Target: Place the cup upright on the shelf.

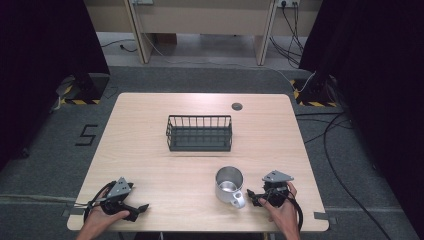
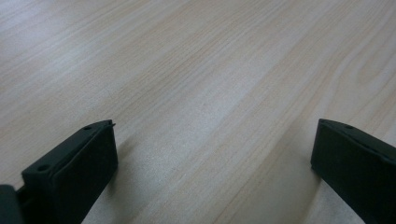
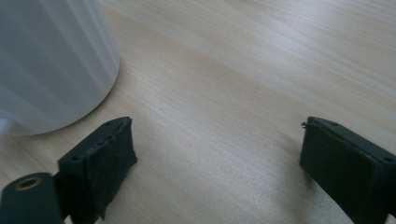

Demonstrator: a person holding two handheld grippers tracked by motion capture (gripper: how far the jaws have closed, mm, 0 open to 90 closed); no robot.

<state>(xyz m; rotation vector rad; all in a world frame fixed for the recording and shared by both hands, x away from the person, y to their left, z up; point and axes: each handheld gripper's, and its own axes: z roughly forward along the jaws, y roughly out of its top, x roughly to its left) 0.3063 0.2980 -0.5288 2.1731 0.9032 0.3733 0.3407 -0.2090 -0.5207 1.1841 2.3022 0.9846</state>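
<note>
Mug (image 1: 229, 184) stands upright on table (image 1: 150, 150), handle toward right claw (image 1: 256, 196), which is spread, empty, just beside it. Left claw (image 1: 141, 209) spread, well apart. Best pinch handle squarely before lifting.

Mug (image 1: 229, 185) near table (image 1: 150, 150) front edge, right; wire basket (image 1: 199, 133) behind, centre

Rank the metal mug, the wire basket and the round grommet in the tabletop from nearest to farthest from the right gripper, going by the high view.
From the right gripper:
1. Metal mug, just to its left, handle turned toward the gripper.
2. Wire basket, farther up the table, near the middle.
3. Round grommet, beyond the basket, near the far edge.
</note>
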